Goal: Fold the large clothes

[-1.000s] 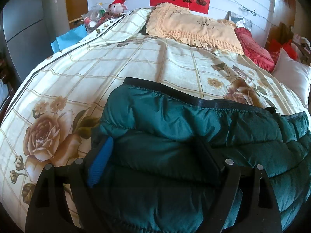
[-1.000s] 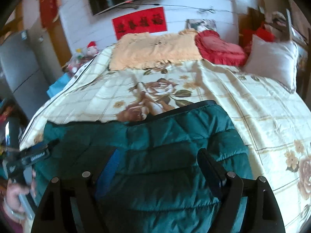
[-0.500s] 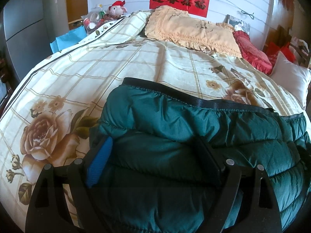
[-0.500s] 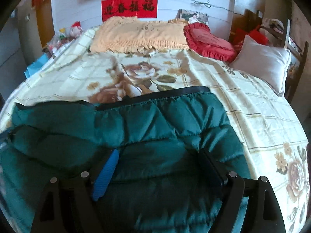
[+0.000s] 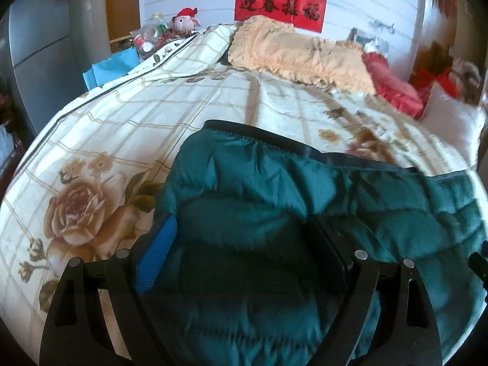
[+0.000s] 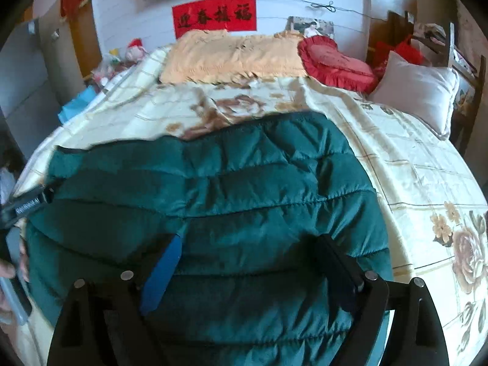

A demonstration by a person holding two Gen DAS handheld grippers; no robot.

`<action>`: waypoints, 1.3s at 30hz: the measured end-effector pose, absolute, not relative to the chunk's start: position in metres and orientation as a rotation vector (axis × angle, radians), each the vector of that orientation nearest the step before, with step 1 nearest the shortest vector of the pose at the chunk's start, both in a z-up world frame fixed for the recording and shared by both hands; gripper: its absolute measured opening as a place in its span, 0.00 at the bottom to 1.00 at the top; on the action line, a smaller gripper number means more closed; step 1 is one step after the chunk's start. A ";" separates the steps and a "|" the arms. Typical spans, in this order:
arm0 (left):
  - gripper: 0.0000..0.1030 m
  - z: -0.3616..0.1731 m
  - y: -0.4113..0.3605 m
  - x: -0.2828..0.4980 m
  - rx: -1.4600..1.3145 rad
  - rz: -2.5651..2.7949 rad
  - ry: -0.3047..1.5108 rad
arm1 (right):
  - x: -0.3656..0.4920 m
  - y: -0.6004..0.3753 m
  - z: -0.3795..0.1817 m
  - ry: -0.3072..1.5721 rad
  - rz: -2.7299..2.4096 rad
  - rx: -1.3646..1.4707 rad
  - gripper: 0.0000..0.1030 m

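The green padded jacket (image 6: 219, 189) lies on the bed (image 6: 411, 164) — under both pairs of fingers. The left gripper (image 5: 244, 244) is spread wide and grasps nothing; the right gripper (image 6: 253, 256) is opening, its fingers apart over the jacket.

Both tools are showing matte black, wishbone-shaped frames studded with round silver screw heads. The left tongs (image 5: 241, 238) are carrying a textured blue pad (image 5: 155, 253) on the nine o'clock finger and a black three o'clock finger. The right tongs (image 6: 253, 256) are wearing the same blue pad (image 6: 161, 274). At nine o'clock in the right view, a white-lettered black bar (image 6: 24, 206) is showing.
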State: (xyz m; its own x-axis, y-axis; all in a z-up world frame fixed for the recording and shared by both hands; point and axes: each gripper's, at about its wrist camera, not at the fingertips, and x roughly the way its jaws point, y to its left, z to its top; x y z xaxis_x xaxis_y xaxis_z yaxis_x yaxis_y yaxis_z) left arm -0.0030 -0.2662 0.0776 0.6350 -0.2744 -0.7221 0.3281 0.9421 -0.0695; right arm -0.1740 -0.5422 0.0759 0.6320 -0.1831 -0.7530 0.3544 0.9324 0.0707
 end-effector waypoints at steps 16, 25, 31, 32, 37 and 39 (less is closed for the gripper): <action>0.84 0.088 -0.223 -0.085 0.114 -0.399 0.778 | -0.249 -0.538 0.078 0.833 -0.301 0.315 0.92; 0.84 0.080 -0.215 -0.095 0.118 -0.391 0.807 | -0.263 -0.542 0.073 0.839 -0.307 0.327 0.99; 0.84 0.077 -0.211 -0.096 0.102 -0.392 0.819 | -0.273 -0.553 0.069 0.846 -0.322 0.351 0.99; 0.84 0.077 -0.211 -0.096 0.103 -0.393 0.822 | -0.274 -0.555 0.069 0.845 -0.326 0.354 0.99; 0.84 0.073 -0.206 -0.093 0.074 -0.414 0.845 | -0.280 -0.563 0.071 0.828 -0.343 0.365 1.00; 0.84 0.070 -0.198 -0.090 0.021 -0.436 0.867 | -0.282 -0.568 0.072 0.818 -0.354 0.366 1.00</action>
